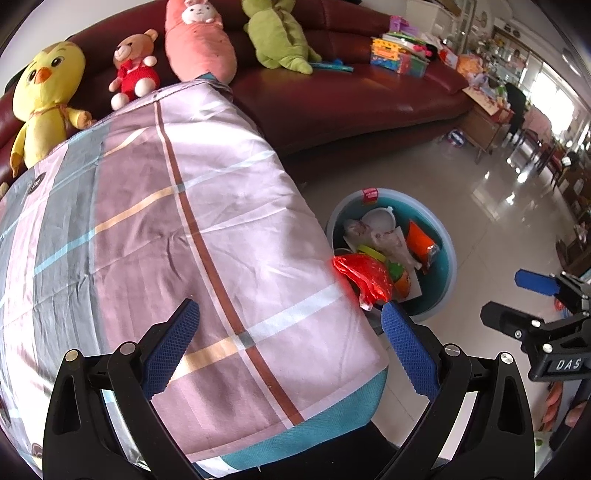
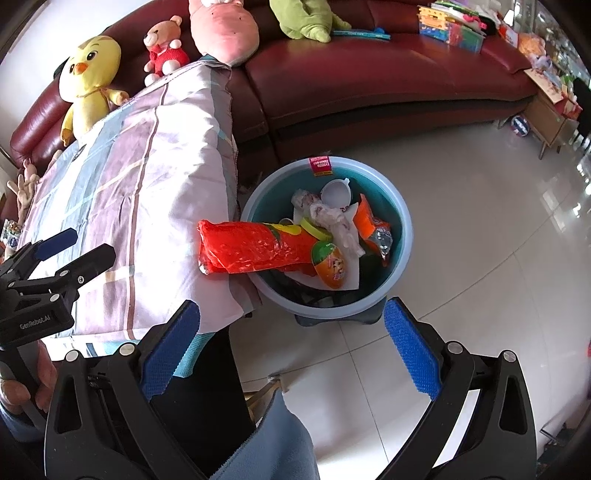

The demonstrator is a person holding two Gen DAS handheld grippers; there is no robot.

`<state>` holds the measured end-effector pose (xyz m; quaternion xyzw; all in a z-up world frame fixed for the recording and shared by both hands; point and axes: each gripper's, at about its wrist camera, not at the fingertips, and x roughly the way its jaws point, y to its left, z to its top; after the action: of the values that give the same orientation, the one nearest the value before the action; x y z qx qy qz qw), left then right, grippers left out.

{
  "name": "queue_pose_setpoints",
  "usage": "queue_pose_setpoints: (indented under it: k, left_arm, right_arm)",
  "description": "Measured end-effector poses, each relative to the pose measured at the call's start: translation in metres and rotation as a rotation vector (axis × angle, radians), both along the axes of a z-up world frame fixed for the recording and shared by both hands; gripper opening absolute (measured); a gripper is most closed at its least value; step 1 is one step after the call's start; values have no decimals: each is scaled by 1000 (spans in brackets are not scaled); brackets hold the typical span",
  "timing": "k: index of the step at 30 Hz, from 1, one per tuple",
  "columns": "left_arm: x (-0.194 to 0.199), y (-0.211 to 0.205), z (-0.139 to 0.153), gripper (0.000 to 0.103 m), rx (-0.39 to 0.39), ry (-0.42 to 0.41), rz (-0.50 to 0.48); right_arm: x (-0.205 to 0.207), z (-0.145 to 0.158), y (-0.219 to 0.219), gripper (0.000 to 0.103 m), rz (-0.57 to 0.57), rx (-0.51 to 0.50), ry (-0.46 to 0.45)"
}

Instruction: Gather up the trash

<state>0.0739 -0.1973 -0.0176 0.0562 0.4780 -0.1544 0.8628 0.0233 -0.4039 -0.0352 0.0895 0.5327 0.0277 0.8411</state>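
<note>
A blue round bin (image 2: 400, 254) stands on the floor beside the cloth-covered table (image 2: 147, 192). It holds several wrappers, a white cup and an orange packet (image 2: 371, 225). A red plastic wrapper (image 2: 251, 247) lies across the table edge and the bin rim; it also shows in the left wrist view (image 1: 364, 275). My left gripper (image 1: 290, 339) is open and empty above the tablecloth (image 1: 184, 221). My right gripper (image 2: 291, 339) is open and empty, above the floor just in front of the bin (image 1: 443, 254).
A dark red sofa (image 2: 369, 81) runs behind the table with several plush toys (image 2: 90, 77) and toy boxes (image 2: 450, 33). Shiny tiled floor (image 2: 480, 240) spreads right of the bin. A wooden side table (image 2: 550, 118) stands at far right.
</note>
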Motion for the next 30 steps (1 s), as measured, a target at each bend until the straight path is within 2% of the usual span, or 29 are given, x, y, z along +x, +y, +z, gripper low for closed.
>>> queue_pose_setpoints:
  k: [30]
  left_arm:
    - [-1, 2, -6, 99, 21, -13, 35]
  right_arm:
    - [4, -9, -1, 96, -8, -35, 27]
